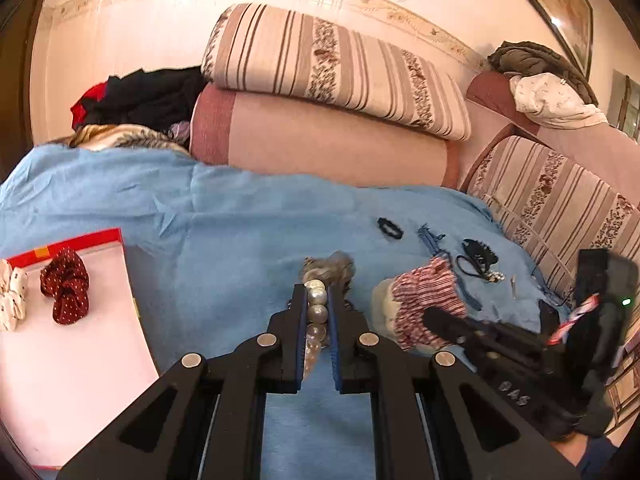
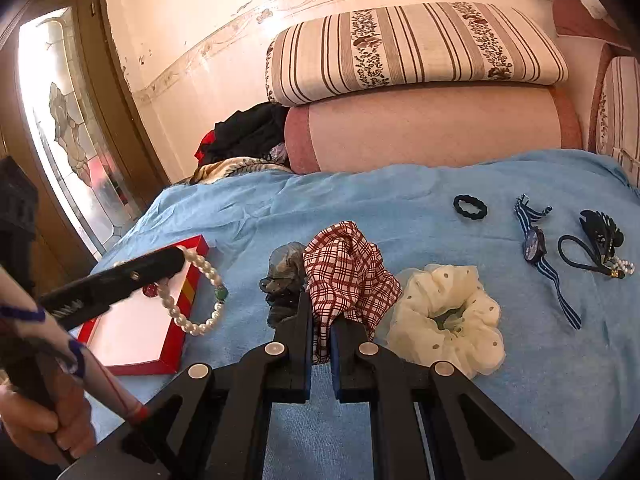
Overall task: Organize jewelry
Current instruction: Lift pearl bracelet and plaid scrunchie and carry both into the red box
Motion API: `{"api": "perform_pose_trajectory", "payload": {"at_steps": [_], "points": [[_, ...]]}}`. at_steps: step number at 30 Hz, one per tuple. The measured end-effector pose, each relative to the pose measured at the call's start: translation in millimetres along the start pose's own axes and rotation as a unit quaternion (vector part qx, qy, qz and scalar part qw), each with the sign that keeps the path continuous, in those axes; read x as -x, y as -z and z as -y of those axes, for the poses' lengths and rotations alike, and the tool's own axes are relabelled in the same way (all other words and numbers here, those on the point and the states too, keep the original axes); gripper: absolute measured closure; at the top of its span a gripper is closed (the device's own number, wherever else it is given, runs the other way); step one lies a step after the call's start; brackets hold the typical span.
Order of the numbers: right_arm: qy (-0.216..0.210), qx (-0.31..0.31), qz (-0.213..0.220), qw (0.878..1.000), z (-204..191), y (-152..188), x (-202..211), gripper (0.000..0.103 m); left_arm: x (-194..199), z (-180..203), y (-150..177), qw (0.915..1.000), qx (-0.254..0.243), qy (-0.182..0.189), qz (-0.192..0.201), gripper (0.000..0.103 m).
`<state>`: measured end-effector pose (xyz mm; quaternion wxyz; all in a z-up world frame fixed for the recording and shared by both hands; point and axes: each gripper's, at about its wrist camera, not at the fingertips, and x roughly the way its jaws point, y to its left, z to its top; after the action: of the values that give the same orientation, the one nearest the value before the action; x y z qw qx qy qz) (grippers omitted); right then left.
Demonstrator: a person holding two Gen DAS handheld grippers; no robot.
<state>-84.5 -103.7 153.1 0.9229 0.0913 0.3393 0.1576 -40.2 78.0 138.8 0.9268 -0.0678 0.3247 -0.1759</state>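
My left gripper [image 1: 318,300] is shut on a pearl bracelet [image 1: 316,312] and holds it above the blue cloth; in the right wrist view the bracelet [image 2: 192,300] hangs from that gripper [image 2: 176,258] over the edge of the red-rimmed white tray [image 2: 140,332]. My right gripper [image 2: 322,312] is shut on a red-and-white checked scrunchie [image 2: 348,276]. The tray [image 1: 80,340] holds a dark red dotted scrunchie [image 1: 66,286] and a white one [image 1: 10,300].
On the blue cloth [image 2: 520,360] lie a cream dotted scrunchie [image 2: 448,316], a grey scrunchie [image 2: 284,276], a black hair tie [image 2: 470,208], a blue striped watch [image 2: 536,244] and a black clip with a pearl band [image 2: 600,240]. Striped cushions [image 2: 400,52] stand behind.
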Motion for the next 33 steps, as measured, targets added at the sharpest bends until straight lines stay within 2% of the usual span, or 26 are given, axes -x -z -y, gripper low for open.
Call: {"api": "perform_pose_trajectory", "payload": {"at_steps": [7,11,16,20,25,30,33], "points": [[-0.014,-0.004,0.023,1.000,2.7,-7.7,20.2,0.095,21.7,29.5,-18.2,0.9998,0.007,0.009,0.013,0.094],[-0.017,-0.007,0.031,0.999,6.3,-10.2,26.4,0.095,30.3,55.1,-40.2,0.9994,0.009,0.028,0.017,0.094],[-0.020,-0.014,0.045,0.999,13.6,-15.5,37.7,0.095,56.1,100.5,-73.2,0.9978,-0.014,0.046,0.046,0.094],[-0.025,-0.019,0.045,0.998,17.5,-16.1,41.7,0.095,71.7,118.9,-72.7,0.9970,-0.032,0.038,0.059,0.093],[-0.029,-0.012,0.040,0.999,13.1,-12.6,42.0,0.095,61.4,95.8,-44.1,0.9988,-0.025,0.002,0.041,0.093],[-0.029,-0.004,0.024,0.999,4.7,-6.5,31.8,0.095,41.6,43.9,-8.5,0.9988,0.002,-0.045,0.019,0.093],[-0.024,0.001,0.015,1.000,-0.2,-2.1,24.3,0.095,29.9,12.0,11.2,0.9981,0.024,-0.057,0.005,0.093]]}}
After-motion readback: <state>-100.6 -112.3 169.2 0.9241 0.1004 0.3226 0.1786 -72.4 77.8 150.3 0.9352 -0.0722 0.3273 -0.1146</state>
